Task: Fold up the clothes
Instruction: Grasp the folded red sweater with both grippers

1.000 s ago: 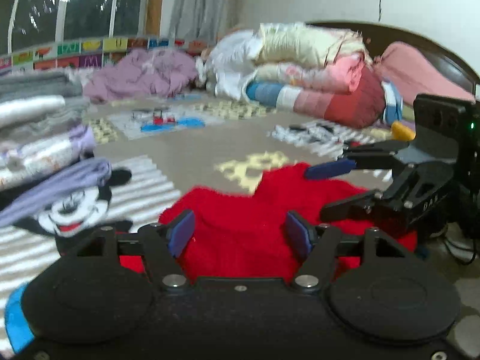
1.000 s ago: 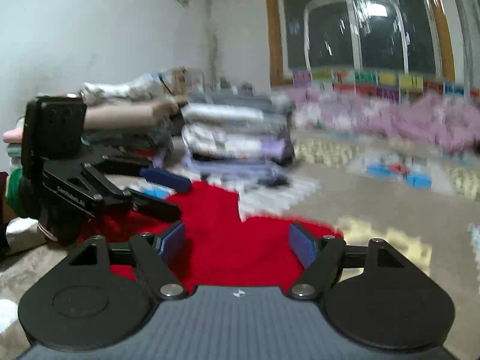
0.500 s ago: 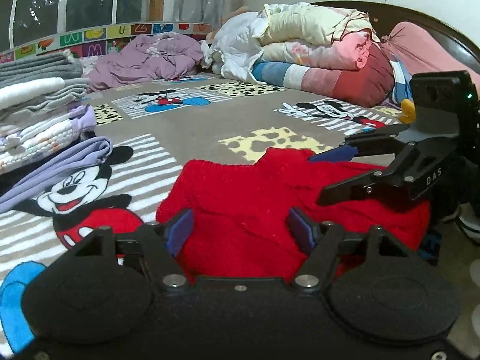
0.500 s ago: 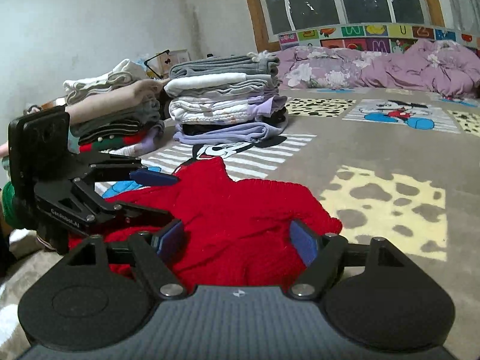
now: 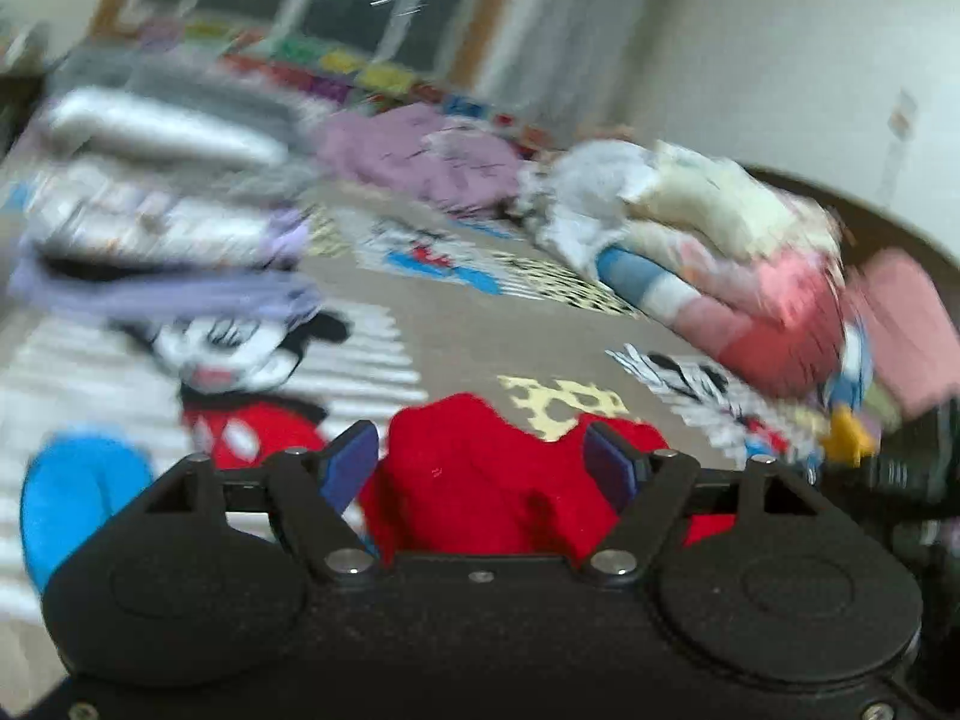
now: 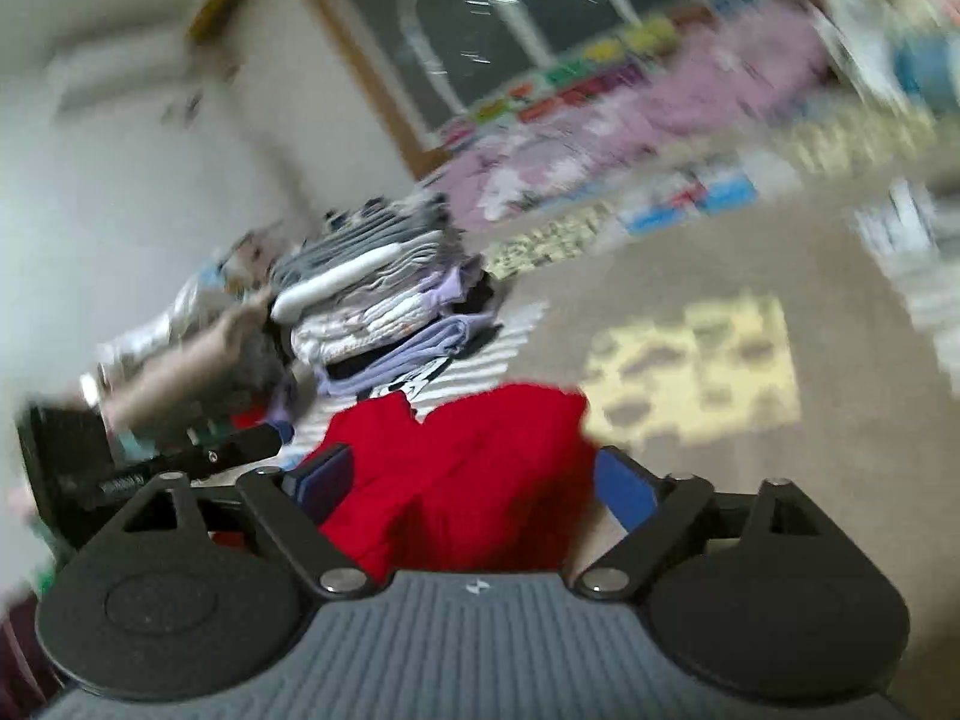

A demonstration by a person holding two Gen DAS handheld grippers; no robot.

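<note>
- The red sweater [image 5: 480, 480] lies bunched on the cartoon-print bed cover [image 5: 456, 330], directly ahead of both grippers; in the right wrist view it [image 6: 468, 468] fills the gap between the fingers.
- Left gripper [image 5: 483, 468]: jaws spread apart, blue pads on either side of the red knit — whether they touch it cannot be told.
- Right gripper [image 6: 471, 483]: jaws likewise apart, straddling the cloth.
- A stack of folded clothes [image 6: 384, 312] stands beyond the sweater, on its left in the right wrist view.
- Rolled quilts [image 5: 720, 264] are heaped at the far right of the bed — both views are blurred.
</note>
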